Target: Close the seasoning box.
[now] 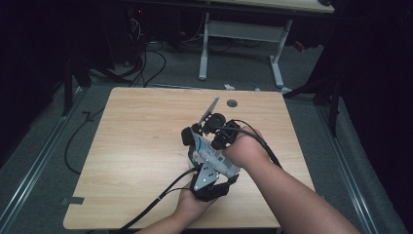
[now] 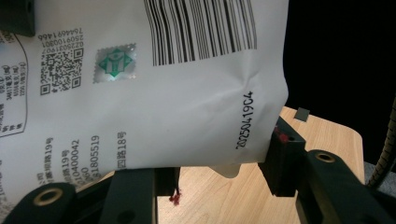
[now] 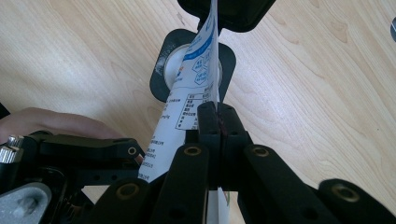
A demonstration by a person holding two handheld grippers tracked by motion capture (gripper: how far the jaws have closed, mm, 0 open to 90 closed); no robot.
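A white pouch (image 1: 213,156) with blue and black print, a barcode and a date stamp hangs tilted above the table between both grippers. In the left gripper view the pouch (image 2: 154,102) sits between my left gripper's (image 2: 210,175) jaws, which press on its two sides near the lower end. My right gripper (image 3: 217,111) is shut on the pouch's thin flat edge (image 3: 196,70). In the high view the left gripper (image 1: 207,176) comes in from below, and the right gripper (image 1: 218,140) reaches in from the right.
A black rounded base with a white disc (image 3: 173,63) lies on the wooden table (image 1: 136,141) under the pouch's far end. Another black part (image 3: 224,11) sits at the pouch's top edge. A grey cable hole (image 1: 232,103) is near the table's far edge. Cables trail off the front edge.
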